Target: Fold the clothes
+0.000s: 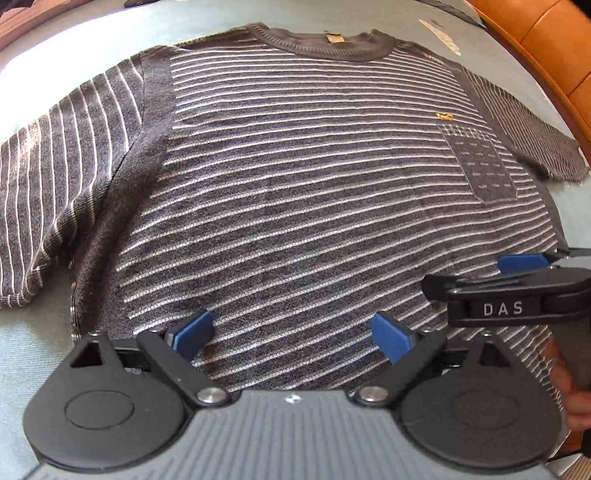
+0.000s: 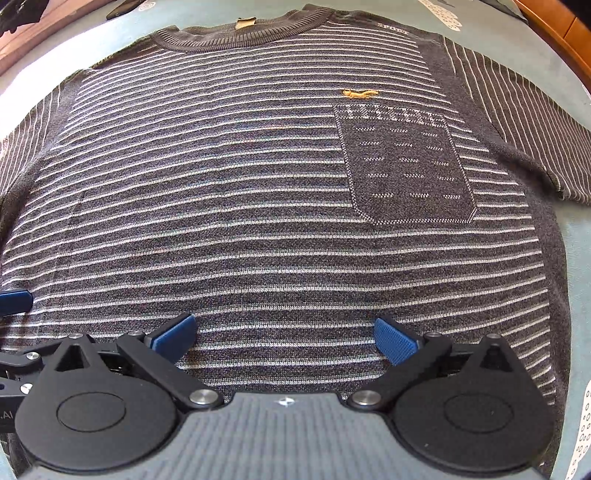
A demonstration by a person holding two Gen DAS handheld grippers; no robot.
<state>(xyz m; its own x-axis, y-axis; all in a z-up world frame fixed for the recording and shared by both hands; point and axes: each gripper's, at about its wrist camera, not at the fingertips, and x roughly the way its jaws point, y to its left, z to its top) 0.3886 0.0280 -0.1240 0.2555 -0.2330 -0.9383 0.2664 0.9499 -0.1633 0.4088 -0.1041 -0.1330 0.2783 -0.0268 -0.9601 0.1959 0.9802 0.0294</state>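
Note:
A dark grey knitted shirt [image 1: 295, 177] with thin white stripes lies spread flat and front up on the pale table, collar [image 1: 328, 46] far, hem near. Its chest pocket [image 2: 406, 166] sits right of centre under a small orange emblem. My left gripper [image 1: 295, 339] hovers open over the shirt's lower left part, nothing between its blue pads. My right gripper [image 2: 286, 338] is open over the lower right part, also holding nothing. The two sit side by side: the right one's blue fingertip [image 1: 522, 263] shows at the left wrist view's right edge, the left one's fingertip [image 2: 14, 299] at the right wrist view's left edge.
Pale green-grey table surface [image 1: 44, 51] surrounds the shirt. An orange leather seat [image 1: 546, 40] stands at the far right. A white dotted cloth [image 2: 443, 16] lies beyond the right shoulder, another piece [image 2: 585, 424] at the near right. A hand [image 1: 570, 391] holds the right gripper's handle.

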